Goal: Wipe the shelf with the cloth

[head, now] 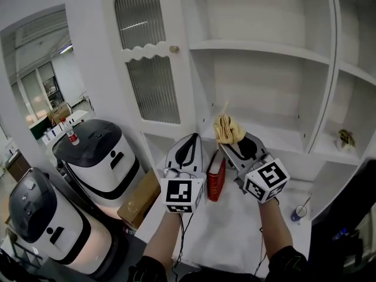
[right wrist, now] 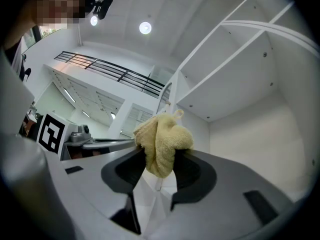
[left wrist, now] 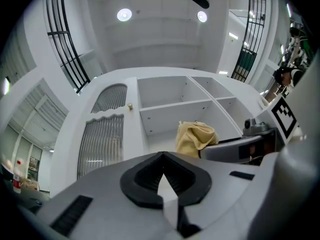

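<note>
Before a white shelf (head: 258, 49) unit, the right gripper (right wrist: 160, 170) clamps the one yellow cloth (right wrist: 162, 139) held up near the open compartments, while the left gripper (left wrist: 161, 159), jaws together and empty, hovers beside a single red book (head: 216, 180) on the surface (head: 235, 222).

The cloth (head: 228, 129) is pale yellow, the shelf (head: 258, 49) plain white, the book (head: 216, 181) red; the cabinet door (head: 154, 90) bears grey ribbed panels.

A red hardcover book (head: 217, 180) is seen standing upright, a brown cardboard box (head: 140, 198) sits left of it beside two rounded white-and-black machines (head: 97, 157), and a white ribbed-glass cabinet door (head: 147, 63) with a small brass knob (head: 174, 49) is seen above.
</note>
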